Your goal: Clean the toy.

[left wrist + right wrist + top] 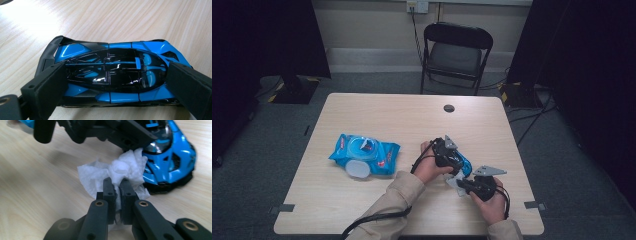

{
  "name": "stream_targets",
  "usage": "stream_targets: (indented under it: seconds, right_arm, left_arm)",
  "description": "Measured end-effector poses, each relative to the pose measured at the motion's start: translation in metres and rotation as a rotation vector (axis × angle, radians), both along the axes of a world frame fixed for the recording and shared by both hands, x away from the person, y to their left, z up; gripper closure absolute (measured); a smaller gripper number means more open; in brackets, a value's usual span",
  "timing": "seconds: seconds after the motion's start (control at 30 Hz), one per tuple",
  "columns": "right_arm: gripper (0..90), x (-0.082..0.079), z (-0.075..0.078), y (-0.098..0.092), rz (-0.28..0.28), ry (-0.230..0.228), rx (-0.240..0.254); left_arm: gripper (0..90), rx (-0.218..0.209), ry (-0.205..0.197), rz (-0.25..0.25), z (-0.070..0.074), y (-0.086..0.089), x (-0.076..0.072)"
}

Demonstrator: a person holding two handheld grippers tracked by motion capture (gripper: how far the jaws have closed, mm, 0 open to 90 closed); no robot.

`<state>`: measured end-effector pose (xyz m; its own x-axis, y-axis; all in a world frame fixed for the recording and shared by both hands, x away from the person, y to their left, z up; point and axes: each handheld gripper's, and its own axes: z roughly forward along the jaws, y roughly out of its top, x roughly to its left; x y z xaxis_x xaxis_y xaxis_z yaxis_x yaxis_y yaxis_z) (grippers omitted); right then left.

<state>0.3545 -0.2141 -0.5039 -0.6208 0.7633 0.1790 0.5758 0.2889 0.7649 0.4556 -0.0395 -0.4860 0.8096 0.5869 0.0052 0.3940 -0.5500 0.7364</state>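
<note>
On the pale wooden tabletop [377, 115], the blue toy car [120, 72] is clamped lengthwise by the left gripper [117, 82], its nose just beyond the white wipe [117, 172] pinched in the right gripper's [118, 188] closed jaws.

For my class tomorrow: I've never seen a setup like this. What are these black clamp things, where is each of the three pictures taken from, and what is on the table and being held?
No robot here: a person sits at a wooden table and holds a hand-operated two-jaw tool in each hand. The high view looks down from above the person. The other two pictures come from small cameras riding on each tool, looking along its black jaws.

The left tool clamps a blue and black toy car by its two ends, steadying it on the table. The right tool is shut on a crumpled white wipe, held against the car's front, so the person seems to be cleaning the car.

Also on the table: a blue pack of wipes, lid open. A black folding chair stands beyond.
</note>
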Motion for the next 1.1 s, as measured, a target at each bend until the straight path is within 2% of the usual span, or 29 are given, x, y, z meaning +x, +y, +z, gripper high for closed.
stream_targets:
  seconds: [0.17, 0.3, 0.57, 0.73, 0.87, 1.1]
  right_arm:
    - [85.9, 0.001, 0.001, -0.002, 0.012, 0.010, 0.028]
    - [85.8, 0.000, 0.008, -0.006, 0.018, 0.006, 0.030]
    - [85.8, 0.000, 0.025, -0.028, -0.026, -0.024, 0.041]
    - [85.8, 0.000, 0.038, -0.050, -0.096, -0.058, 0.082]
    - [85.8, 0.004, 0.042, -0.065, -0.148, -0.079, 0.106]
    - [85.7, 0.014, 0.038, -0.076, -0.207, -0.073, 0.079]
  left_arm:
    - [3.6, 0.001, 0.002, -0.001, 0.000, 0.000, 0.000]
    - [3.6, 0.001, 0.004, -0.001, 0.000, 0.000, 0.000]
    - [3.6, 0.000, 0.004, -0.001, 0.000, 0.000, 0.000]
    - [3.6, 0.001, 0.007, 0.000, 0.001, 0.000, 0.001]
    - [3.5, -0.002, 0.003, -0.002, 0.000, 0.000, 0.000]
    - [3.5, 0.001, 0.006, -0.004, 0.000, 0.000, 0.001]
